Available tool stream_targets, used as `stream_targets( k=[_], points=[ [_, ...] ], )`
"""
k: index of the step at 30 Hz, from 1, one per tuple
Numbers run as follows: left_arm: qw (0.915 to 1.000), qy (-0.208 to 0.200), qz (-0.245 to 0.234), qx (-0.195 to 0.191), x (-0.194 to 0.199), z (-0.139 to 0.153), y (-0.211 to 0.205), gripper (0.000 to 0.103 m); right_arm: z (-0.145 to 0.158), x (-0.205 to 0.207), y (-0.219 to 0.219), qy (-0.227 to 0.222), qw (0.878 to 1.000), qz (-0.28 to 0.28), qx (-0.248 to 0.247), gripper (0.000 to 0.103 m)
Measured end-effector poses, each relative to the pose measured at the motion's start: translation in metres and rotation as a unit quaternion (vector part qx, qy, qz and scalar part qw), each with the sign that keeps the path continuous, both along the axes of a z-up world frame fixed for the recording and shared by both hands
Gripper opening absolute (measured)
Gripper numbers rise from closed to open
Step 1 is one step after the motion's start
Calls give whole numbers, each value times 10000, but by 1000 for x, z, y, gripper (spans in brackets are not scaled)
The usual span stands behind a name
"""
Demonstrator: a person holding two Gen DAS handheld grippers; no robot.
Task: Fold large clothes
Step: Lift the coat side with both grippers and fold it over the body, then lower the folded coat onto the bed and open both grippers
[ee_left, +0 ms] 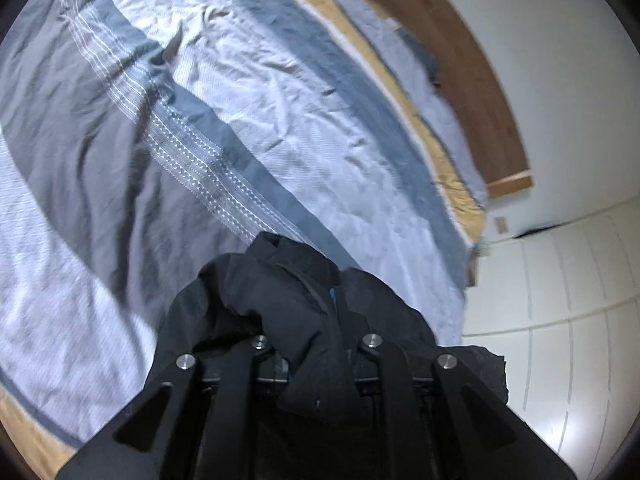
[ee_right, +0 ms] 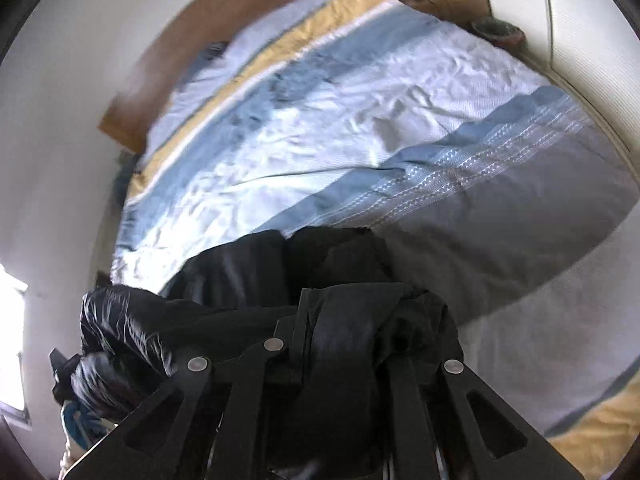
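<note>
Both the left gripper and the right gripper have jaws clamped on a black jacket, bunched between them above the bed. Best spread it flat, keeping both grips firm and level.

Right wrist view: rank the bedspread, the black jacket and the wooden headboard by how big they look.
1. Striped bedspread, fills most of the frame.
2. Black jacket, though it is enlarged by sitting close to the lens.
3. Wooden headboard, a far, partly hidden band, so its true size is unsure.
</note>
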State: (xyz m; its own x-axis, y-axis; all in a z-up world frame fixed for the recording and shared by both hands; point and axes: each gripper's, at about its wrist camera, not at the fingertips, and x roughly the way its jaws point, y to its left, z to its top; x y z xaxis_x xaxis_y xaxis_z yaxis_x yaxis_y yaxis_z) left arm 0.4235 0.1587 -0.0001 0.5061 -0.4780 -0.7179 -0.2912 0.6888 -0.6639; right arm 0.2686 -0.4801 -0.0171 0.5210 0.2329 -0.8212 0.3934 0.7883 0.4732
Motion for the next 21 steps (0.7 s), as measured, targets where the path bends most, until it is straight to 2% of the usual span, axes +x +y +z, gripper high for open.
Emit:
stream_targets(
  k=[4,7,9,11,12,13,15,16,17,19,21],
  points=[
    [9994,195,-29,283,44,-43,-18,17,-36,29,-7,172,9996,-176,113,10],
    [9985,434,-127,319,61,-81,-25,18,-64,41,-9,286,9992,-243,161,10],
    [9984,488,-174,237,63,-97,-26,19,-78,46,-9,336,9989,-253,221,10],
    [9989,451,-105,-42,63,-106,-22,22,-84,46,-10,289,9983,-357,362,14],
    [9990,419,-79,-143,63,-107,-20,25,-86,47,-11,264,9979,-410,422,15],
    [9988,331,-14,-359,61,-105,-14,32,-85,45,-12,227,9974,-466,505,19],
    [9977,153,128,-651,56,-93,-4,46,-80,41,-15,59,9964,-532,662,33],
    [9967,46,209,-777,54,-85,1,59,-75,39,-17,-56,9959,-549,721,46],
    [9960,-47,309,-843,52,-77,7,66,-70,37,-18,-160,9954,-564,764,61],
    [9950,-170,475,-864,49,-60,18,68,-57,34,-20,-337,9942,-631,808,69],
    [9951,-260,483,-823,46,-43,24,68,-44,32,-22,-464,9939,-633,773,69]
  ],
)
